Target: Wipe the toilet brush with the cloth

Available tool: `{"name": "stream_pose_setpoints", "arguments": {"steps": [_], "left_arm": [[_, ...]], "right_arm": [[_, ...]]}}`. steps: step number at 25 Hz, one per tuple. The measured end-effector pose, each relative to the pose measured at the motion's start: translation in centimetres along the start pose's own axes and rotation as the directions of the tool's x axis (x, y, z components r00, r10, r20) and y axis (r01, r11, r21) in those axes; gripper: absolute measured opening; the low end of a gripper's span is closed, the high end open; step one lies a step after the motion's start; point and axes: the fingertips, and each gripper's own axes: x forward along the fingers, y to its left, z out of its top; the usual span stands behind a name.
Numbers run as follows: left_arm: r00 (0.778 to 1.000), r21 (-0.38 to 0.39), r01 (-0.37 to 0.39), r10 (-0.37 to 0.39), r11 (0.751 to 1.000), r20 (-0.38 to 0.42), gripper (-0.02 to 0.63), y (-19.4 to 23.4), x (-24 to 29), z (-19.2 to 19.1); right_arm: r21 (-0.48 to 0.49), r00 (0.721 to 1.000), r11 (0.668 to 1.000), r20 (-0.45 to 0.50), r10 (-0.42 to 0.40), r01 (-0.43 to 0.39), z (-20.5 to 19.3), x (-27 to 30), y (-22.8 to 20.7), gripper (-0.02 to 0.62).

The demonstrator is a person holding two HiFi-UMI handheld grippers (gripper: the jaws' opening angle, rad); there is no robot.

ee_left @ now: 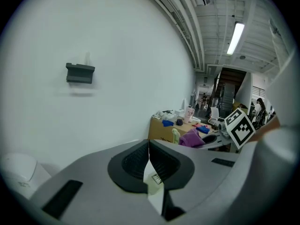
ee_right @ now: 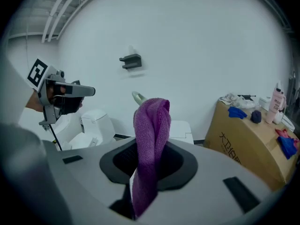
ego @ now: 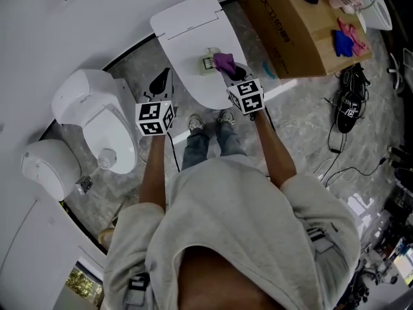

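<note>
A pale green toilet brush (ego: 207, 63) with a label stands on the closed white toilet lid (ego: 187, 24). Its rounded top (ee_right: 137, 96) shows just behind the purple cloth (ee_right: 151, 125). My right gripper (ee_right: 149, 149) is shut on that cloth, which hangs folded over the jaws right beside the brush (ee_left: 176, 135). In the head view the cloth (ego: 224, 62) touches or nearly touches the brush. My left gripper (ego: 161, 82) hovers to the left of the lid, apart from the brush. Its jaws (ee_left: 149, 146) are closed to a thin line, and a pale labelled surface shows through the gap below them.
A second white toilet (ego: 97, 118) and a round white bin (ego: 45, 166) stand at the left. A cardboard box (ego: 290, 31) with cloths and bottles is at the right. Shoes and cables (ego: 348, 105) lie on the floor. A black bracket (ee_left: 79, 72) hangs on the wall.
</note>
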Motion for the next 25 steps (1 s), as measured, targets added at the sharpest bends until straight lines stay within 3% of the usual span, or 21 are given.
{"name": "stream_pose_setpoints", "arguments": {"steps": [14,25], "left_arm": [[1.0,-0.019,-0.012,0.012,1.0,-0.013,0.02,0.4,0.8,-0.3],[0.999,-0.019,-0.028,0.027,0.999,-0.044,0.02,1.2,1.2,-1.0]], "right_arm": [[0.133,0.993,0.991,-0.118,0.029,-0.013,-3.7,4.2,-2.1,0.103],[0.204,0.965,0.979,-0.253,0.072,-0.019,-8.5,7.4,-2.7,0.103]]}}
